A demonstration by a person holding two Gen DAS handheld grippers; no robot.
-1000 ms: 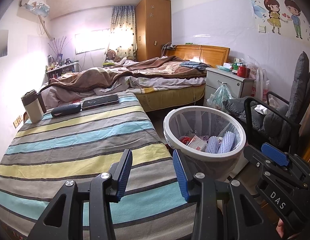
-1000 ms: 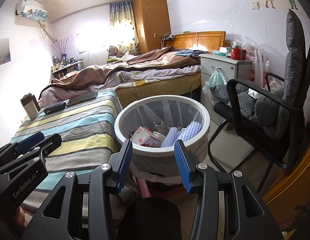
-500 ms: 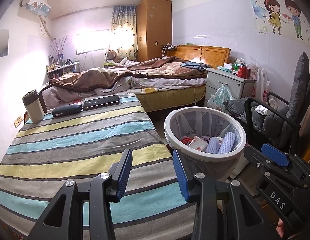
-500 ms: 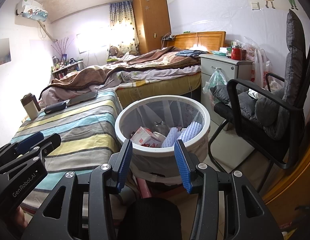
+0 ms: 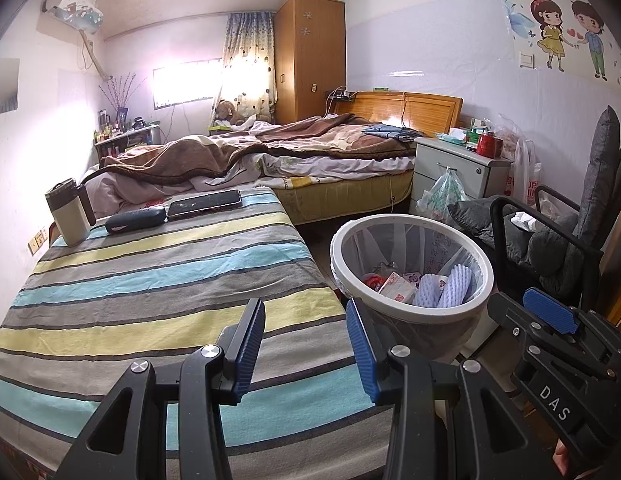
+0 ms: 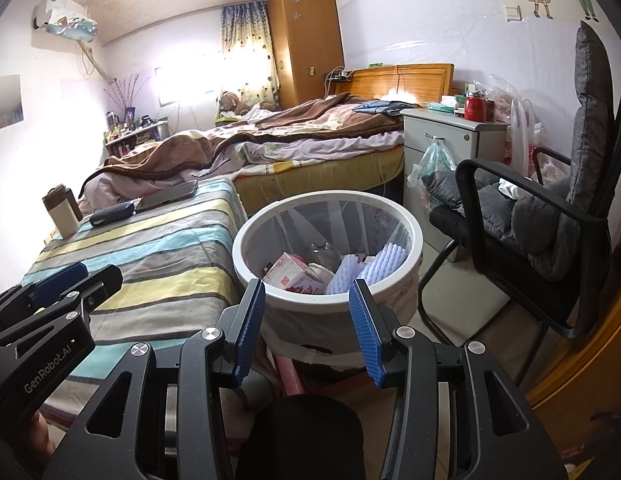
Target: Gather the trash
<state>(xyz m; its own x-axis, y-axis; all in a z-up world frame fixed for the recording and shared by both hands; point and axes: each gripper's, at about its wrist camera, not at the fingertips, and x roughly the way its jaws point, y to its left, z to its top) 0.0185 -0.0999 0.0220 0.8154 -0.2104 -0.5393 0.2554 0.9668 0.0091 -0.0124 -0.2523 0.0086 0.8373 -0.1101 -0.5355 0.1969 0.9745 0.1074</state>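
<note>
With both tongs, left (image 5: 305,342) and right (image 6: 306,330), released and empty, next grip the bin (image 6: 246,256) liner's rim evenly on opposite sides.

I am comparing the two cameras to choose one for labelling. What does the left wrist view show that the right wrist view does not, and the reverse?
Only the left wrist view: the left tool head-on over the striped cloth, jaws apart with nothing between them.

Only the right wrist view: the right tool head-on, also empty, a black mesh chair back beneath it, and a clear glass piece inside the bin.

Both: the white trash bin, purple foam pieces, tumbler, phone, and grey cushioned chair.
</note>
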